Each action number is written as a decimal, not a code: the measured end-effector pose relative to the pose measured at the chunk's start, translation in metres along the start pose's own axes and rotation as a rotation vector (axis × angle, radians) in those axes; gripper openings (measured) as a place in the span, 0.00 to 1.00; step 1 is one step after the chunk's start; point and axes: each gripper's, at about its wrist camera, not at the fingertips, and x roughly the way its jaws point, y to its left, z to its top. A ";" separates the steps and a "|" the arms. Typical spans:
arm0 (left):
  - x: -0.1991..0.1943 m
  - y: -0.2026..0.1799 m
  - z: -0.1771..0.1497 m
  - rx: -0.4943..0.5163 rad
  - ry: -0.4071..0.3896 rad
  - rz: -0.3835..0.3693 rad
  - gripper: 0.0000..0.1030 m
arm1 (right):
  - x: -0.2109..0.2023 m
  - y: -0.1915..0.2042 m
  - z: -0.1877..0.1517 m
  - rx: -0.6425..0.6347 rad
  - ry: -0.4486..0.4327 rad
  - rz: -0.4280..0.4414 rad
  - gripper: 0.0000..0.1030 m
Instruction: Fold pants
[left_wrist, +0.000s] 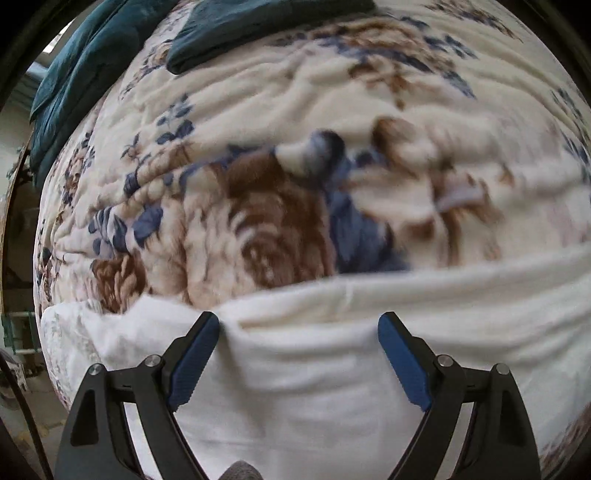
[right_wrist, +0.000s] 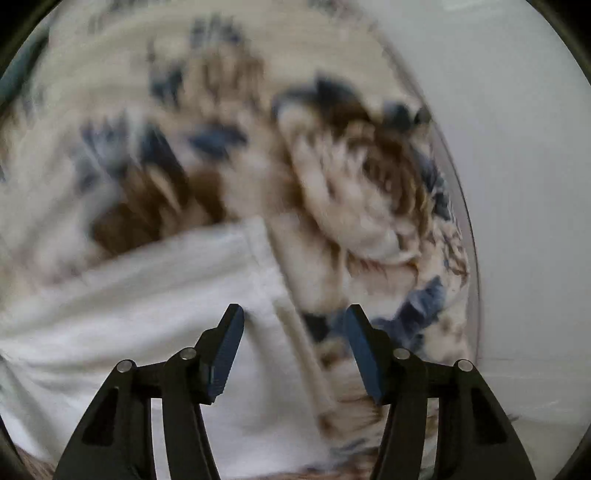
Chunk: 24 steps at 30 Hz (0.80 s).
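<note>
White pants (left_wrist: 314, 369) lie spread across a floral blanket (left_wrist: 258, 177). My left gripper (left_wrist: 299, 317) points steeply down over them near their upper edge, jaws wide open, blue pads (left_wrist: 195, 358) apart with only flat cloth below. In the blurred right wrist view the same pants (right_wrist: 147, 295) end in a seamed edge (right_wrist: 280, 295) that runs down between the fingers of my right gripper (right_wrist: 294, 308). Its jaws stand apart, and the pads do not press the cloth.
The blanket (right_wrist: 351, 184) has brown and blue flowers and covers a bed. Folded dark teal cloth (left_wrist: 258, 26) lies at its far side, and more teal fabric (left_wrist: 74, 92) hangs at the left edge. A pale wall (right_wrist: 517, 184) borders the bed on the right.
</note>
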 end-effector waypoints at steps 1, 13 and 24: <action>0.001 0.001 0.003 -0.007 0.000 0.004 0.85 | -0.011 0.012 -0.005 -0.022 -0.015 0.073 0.58; -0.027 0.012 -0.005 -0.057 0.004 -0.052 0.85 | 0.057 0.101 -0.010 -0.005 0.107 0.308 0.03; -0.010 -0.017 -0.029 -0.010 0.050 -0.059 0.85 | 0.004 0.156 -0.033 -0.435 0.133 0.382 0.30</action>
